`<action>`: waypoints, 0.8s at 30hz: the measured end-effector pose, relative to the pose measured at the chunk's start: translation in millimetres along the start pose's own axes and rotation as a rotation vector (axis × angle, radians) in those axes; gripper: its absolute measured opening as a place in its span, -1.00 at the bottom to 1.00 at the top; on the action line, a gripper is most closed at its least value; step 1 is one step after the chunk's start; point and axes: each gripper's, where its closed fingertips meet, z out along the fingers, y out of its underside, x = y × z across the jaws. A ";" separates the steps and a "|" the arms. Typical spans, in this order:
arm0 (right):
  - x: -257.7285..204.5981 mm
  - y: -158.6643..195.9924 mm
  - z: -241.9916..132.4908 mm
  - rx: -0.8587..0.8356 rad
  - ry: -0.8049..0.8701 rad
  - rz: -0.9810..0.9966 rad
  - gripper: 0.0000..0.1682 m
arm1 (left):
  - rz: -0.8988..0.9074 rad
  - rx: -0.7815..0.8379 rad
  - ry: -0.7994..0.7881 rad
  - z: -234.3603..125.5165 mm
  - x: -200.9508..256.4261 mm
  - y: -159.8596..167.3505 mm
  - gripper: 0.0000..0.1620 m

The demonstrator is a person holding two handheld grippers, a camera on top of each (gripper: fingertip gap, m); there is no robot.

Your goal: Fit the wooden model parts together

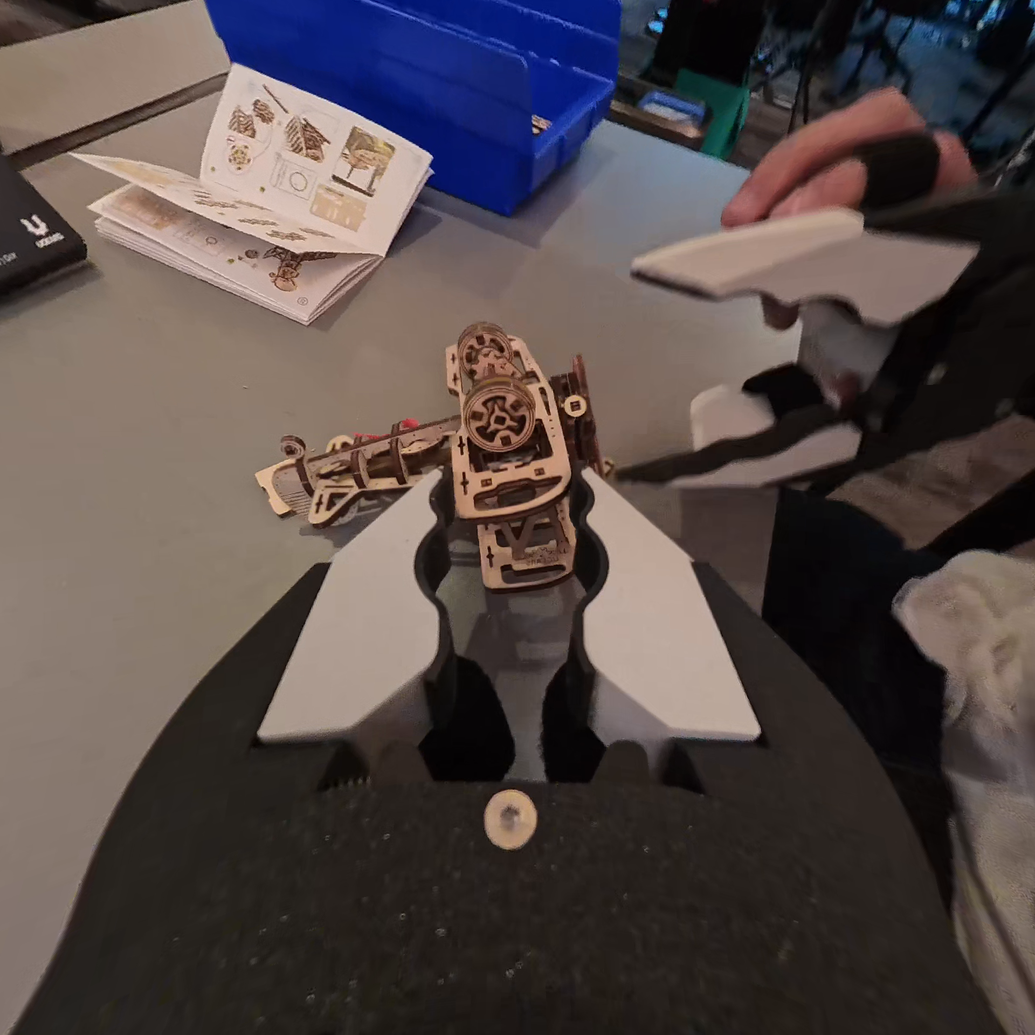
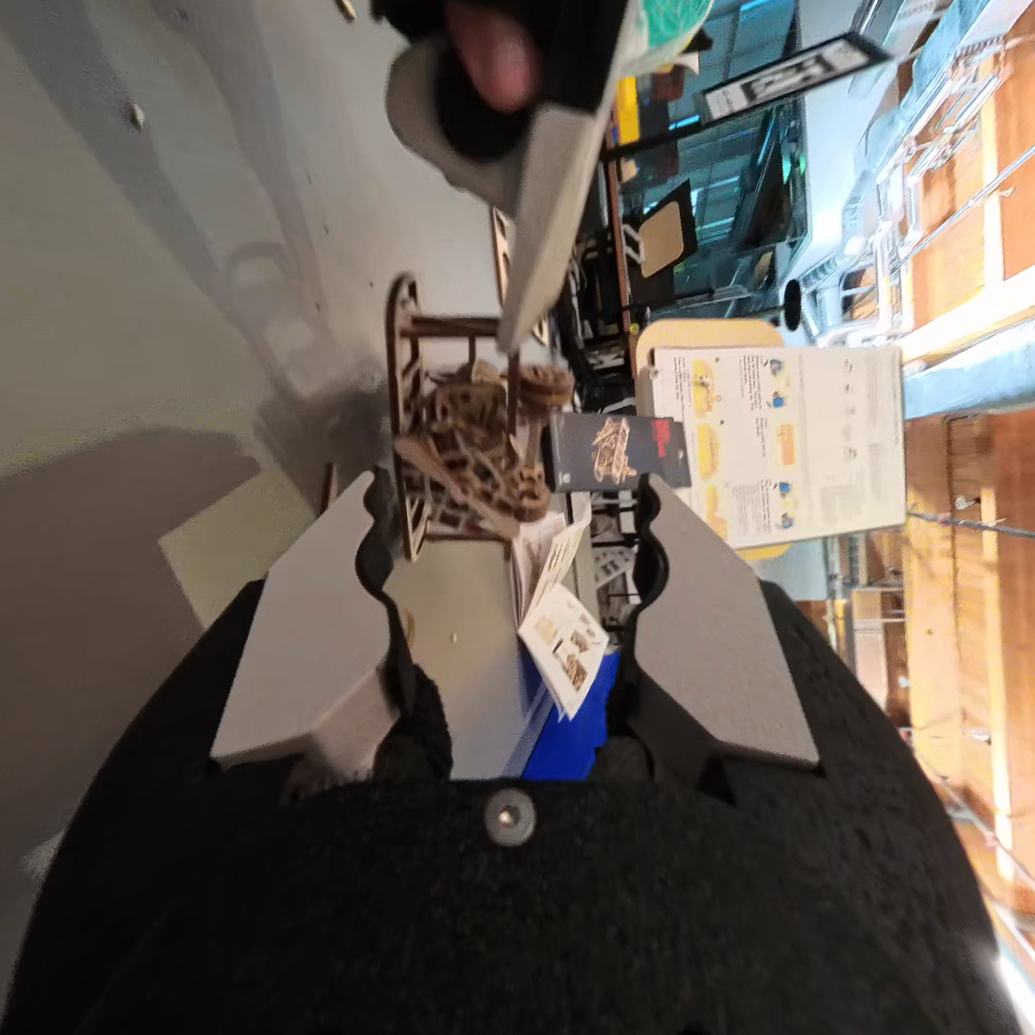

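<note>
A wooden model plane [image 1: 504,437] lies on its side on the grey table [image 1: 140,448], wheels up and tail pointing left. My left gripper [image 1: 511,481] is shut on its wing, with a pad on each side. My right gripper [image 1: 633,369] hangs to the right of the model, turned on its side, open, empty and blurred. In the right wrist view the right gripper [image 2: 509,481] is wide open, with the model [image 2: 470,437] just beyond its tips and not touching. A finger [image 2: 549,213] of the left gripper reaches down onto the model there.
An open instruction booklet [image 1: 269,207] lies at the back left, with a blue bin [image 1: 448,84] behind it. A black box [image 1: 33,235] sits at the left edge. A hand [image 1: 829,162] holds the right gripper. A white cloth [image 1: 985,700] is at the right. About 6 cm separates my left fingertips from my right.
</note>
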 end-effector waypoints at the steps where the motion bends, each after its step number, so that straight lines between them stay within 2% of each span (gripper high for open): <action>1: 0.5 11.1 -4.9 -0.019 -0.013 0.033 0.01 | 0.023 -0.006 0.003 -0.9 0.3 2.8 -0.52; 4: -4.8 65.2 -6.9 -0.126 -0.149 0.335 0.04 | 0.079 -0.016 0.005 -4.4 -0.1 11.7 -0.52; 6: -13.2 90.2 -4.7 -0.170 -0.264 0.549 -0.10 | 0.115 -0.018 0.008 -7.3 -0.5 16.7 -0.52; 7: -14.5 97.2 -2.3 -0.170 -0.294 0.670 -0.11 | 0.130 -0.025 0.009 -8.4 -1.2 19.9 -0.52; 9: -27.8 97.2 -1.5 -0.144 -0.460 0.899 -0.30 | 0.147 -0.030 0.006 -10.2 -3.4 24.4 -0.52; 10: -32.8 97.2 -0.2 -0.146 -0.531 0.999 -0.30 | 0.151 -0.029 0.006 -11.2 -4.2 25.4 -0.52; 13: -36.6 89.7 1.5 -0.103 -0.658 1.163 -0.44 | 0.171 -0.031 0.003 -12.7 -6.2 28.5 -0.52; 15: -46.3 93.2 0.8 -0.139 -0.689 1.105 -0.55 | 0.178 -0.041 -0.010 -12.2 -9.5 32.1 -0.52; 17: -54.5 94.2 -1.9 -0.171 -0.684 1.000 -0.57 | 0.169 -0.033 -0.012 -12.3 -11.4 31.9 -0.52; 21: -60.2 88.1 -1.3 -0.192 -0.600 0.808 -0.72 | 0.168 -0.028 -0.018 -12.1 -14.2 30.2 -0.52; 24: -61.5 88.8 2.7 -0.211 -0.542 0.684 -0.97 | 0.175 -0.033 -0.032 -11.6 -16.7 30.7 -0.52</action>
